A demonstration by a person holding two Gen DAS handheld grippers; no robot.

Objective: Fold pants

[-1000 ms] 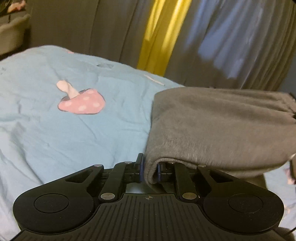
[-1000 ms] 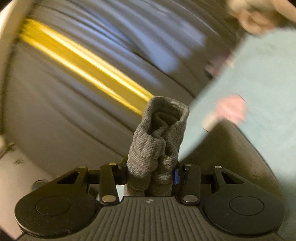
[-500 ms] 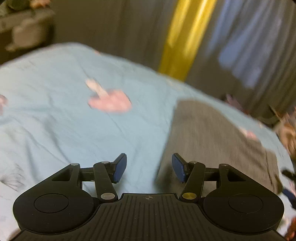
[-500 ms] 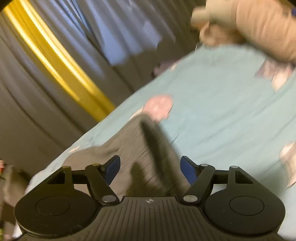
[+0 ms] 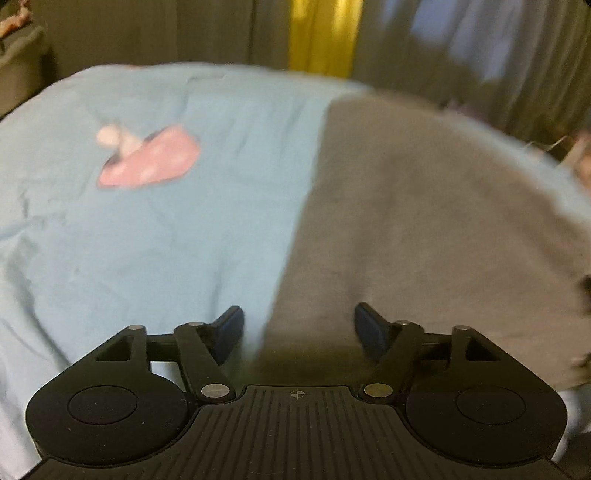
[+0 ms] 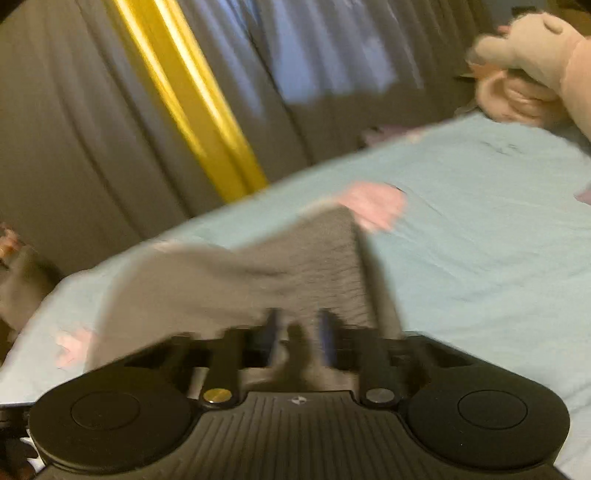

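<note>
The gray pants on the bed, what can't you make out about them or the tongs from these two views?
- Right wrist view: motion blur smears the right tongs; whether they pinch the pants cannot be told.
- Left wrist view: the pants' right side is cut by the frame edge, its near edge hidden behind the left tongs, which stand open.
- Both views: blur hides fold lines and waistband.

Pants [image 5: 424,221] flat on the bed [image 5: 184,240], right of a mushroom print [image 5: 147,158] on the bedsheet. Left claw [image 5: 298,332] above the pants' near left edge, one finger over sheet, the other over cloth. Curtain [image 5: 325,33] behind the bed. From the right wrist view: right claw [image 6: 297,334] at the pants' [image 6: 229,280] near edge, plush toy [image 6: 528,62] at the bed's [image 6: 498,258] far right, curtain [image 6: 110,110] beyond.
</note>
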